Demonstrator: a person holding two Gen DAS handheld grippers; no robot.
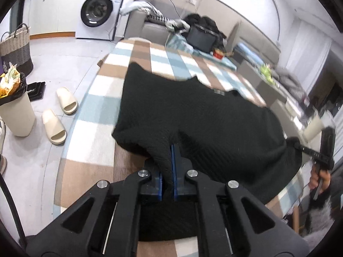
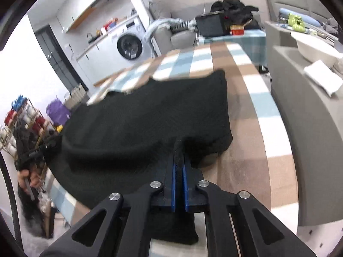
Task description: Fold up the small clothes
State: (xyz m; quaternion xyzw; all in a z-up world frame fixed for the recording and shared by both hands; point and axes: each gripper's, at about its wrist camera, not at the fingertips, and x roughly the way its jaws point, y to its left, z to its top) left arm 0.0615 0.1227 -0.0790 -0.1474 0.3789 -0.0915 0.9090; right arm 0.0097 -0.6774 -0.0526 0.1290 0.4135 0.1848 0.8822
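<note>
- My left gripper (image 1: 171,150) has its blue pads (image 1: 172,167) pressed together on a pinch of the black knit garment (image 1: 193,115); the cloth rises in a small ridge between the two fingers.
- My right gripper (image 2: 179,160) is the same: its blue pads (image 2: 173,184) are closed on a fold of the same garment (image 2: 145,124), near its edge that is closest to me.
- The garment lies ahead of both tools on the checked cloth (image 1: 103,98) of brown, white and light blue squares, and it hangs over the near edge under the tools.
- In the left wrist view, the garment spreads forward and to the right of the fingers; its far edge has a notch with a small label (image 1: 219,92) beside it.
- In the right wrist view, the garment spreads forward and to the left, with one corner (image 2: 220,75) ahead of the fingers.
- Each camera sees the other tool at the side: a hand (image 1: 319,180) on a handle far right of the left gripper, and a hand (image 2: 26,177) far left of the right gripper.
- Left of the left tool, on the floor, I see two cream slippers (image 1: 60,115), a full bin (image 1: 15,111) and a woven basket (image 1: 16,47).
- Far ahead stands a washing machine (image 1: 98,10).
</note>
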